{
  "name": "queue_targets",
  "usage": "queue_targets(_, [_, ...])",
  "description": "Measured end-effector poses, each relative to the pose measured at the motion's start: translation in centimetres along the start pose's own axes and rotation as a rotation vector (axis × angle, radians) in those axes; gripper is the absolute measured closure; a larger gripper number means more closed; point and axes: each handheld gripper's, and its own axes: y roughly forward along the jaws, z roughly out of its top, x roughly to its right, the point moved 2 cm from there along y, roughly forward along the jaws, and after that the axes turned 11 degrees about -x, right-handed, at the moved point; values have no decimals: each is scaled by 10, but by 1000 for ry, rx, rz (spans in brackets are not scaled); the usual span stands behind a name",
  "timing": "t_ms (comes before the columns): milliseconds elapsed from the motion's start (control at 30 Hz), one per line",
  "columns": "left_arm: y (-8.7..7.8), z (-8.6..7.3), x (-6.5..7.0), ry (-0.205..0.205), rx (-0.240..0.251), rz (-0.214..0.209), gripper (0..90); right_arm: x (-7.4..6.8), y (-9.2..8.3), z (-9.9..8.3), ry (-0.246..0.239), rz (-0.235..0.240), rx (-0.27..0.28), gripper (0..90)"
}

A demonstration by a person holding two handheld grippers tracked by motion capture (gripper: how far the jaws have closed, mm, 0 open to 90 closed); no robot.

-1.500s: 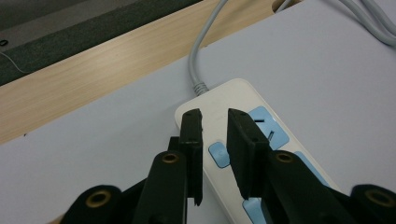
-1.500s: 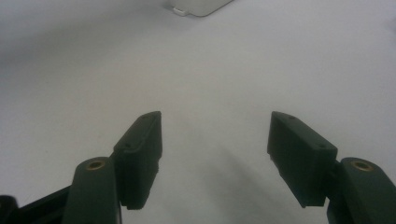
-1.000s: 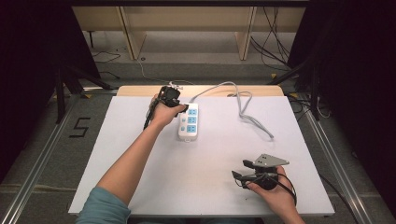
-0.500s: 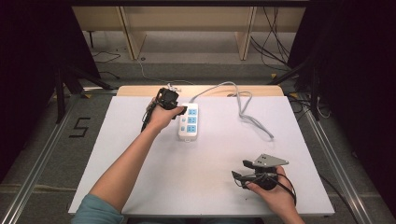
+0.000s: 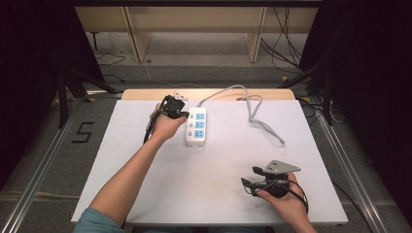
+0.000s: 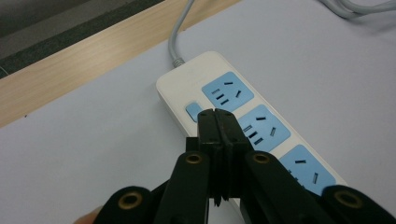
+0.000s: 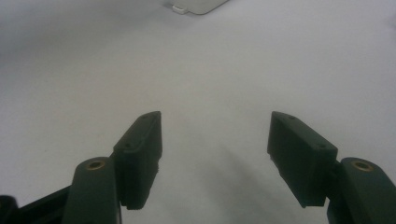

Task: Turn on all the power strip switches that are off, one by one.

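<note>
Left gripper [image 6: 215,116] is hovering over the power strip [image 5: 196,127], jaws pressed together with nothing between them, tips pointing at the small blue switch [image 6: 193,112] at the strip's cord end. Whether the tips are touching the switch or sitting just above it, I cannot tell.

The strip is lying near the far edge of the table [image 5: 145,194], a little left of centre, its long axis running from the far edge toward the person. Three blue socket faces are sitting in a row along it; the switch is beside the farthest socket [image 6: 227,94], on the side facing the left gripper. In the high view the left gripper [image 5: 176,109] is coming at the strip from its left, at the far end, so the switch is lying straight ahead of and below the closed tips. Judging by that, a short downward press looks like the coming move.

The grey cord [image 5: 252,109] is leaving the strip's far end and looping off to the right across the table, well away from the approach. Nothing is standing in the way.

Right gripper [image 5: 252,178] is resting near the table's near right corner, well apart from the strip, jaws spread wide over bare white surface.
</note>
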Motion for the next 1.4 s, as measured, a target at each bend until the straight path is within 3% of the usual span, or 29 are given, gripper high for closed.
queue_targets(400, [-6,-2,11,15,-17,-28,895,0,0,0,3,1,2,364])
queue_targets(600, [-8,-5,14,-12,-34,-63,895,1,0,0,3,1,1,364])
queue_targets(1400, [-5,-15,22,15,-61,-41,895,1,0,0,5,-2,2,365])
